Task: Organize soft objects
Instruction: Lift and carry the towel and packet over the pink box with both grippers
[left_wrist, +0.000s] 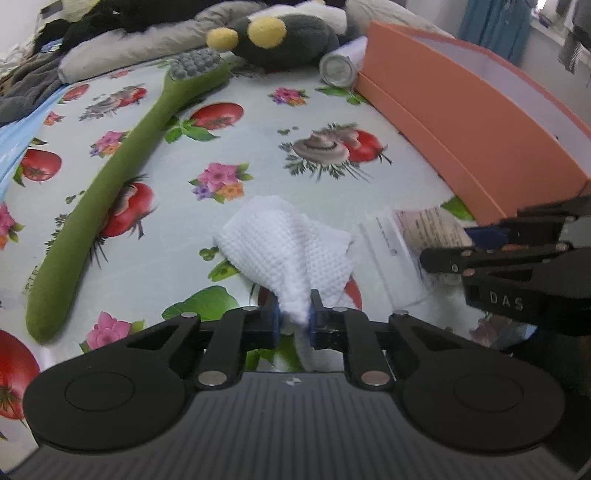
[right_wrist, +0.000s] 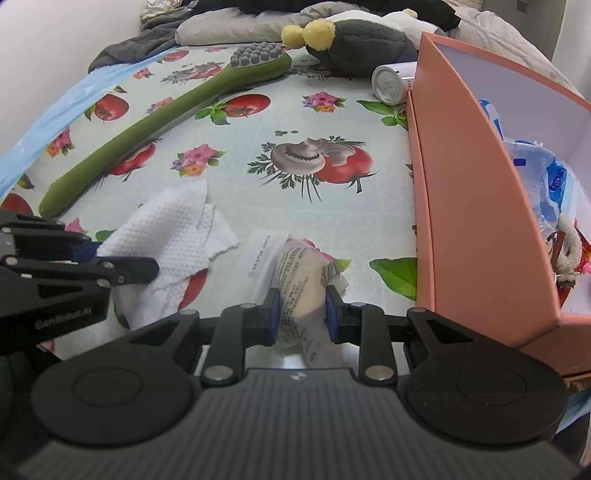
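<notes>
My left gripper (left_wrist: 294, 314) is shut on a white waffle-textured cloth (left_wrist: 284, 243) that spreads over the flowered tablecloth; the cloth also shows in the right wrist view (right_wrist: 177, 229). My right gripper (right_wrist: 301, 314) is shut on a clear plastic packet with a cream soft item and printed text (right_wrist: 301, 284); the packet also shows in the left wrist view (left_wrist: 413, 240), where the right gripper (left_wrist: 461, 254) reaches in from the right. A long green massage stick with a grey knobbed head (left_wrist: 107, 184) lies on the left.
An orange box (right_wrist: 480, 184) stands open on the right with plastic bags (right_wrist: 539, 177) and small items inside. A white cylinder (right_wrist: 388, 86) lies by its far corner. A dark plush toy with yellow pompoms (right_wrist: 351, 37) and pillows lie at the back.
</notes>
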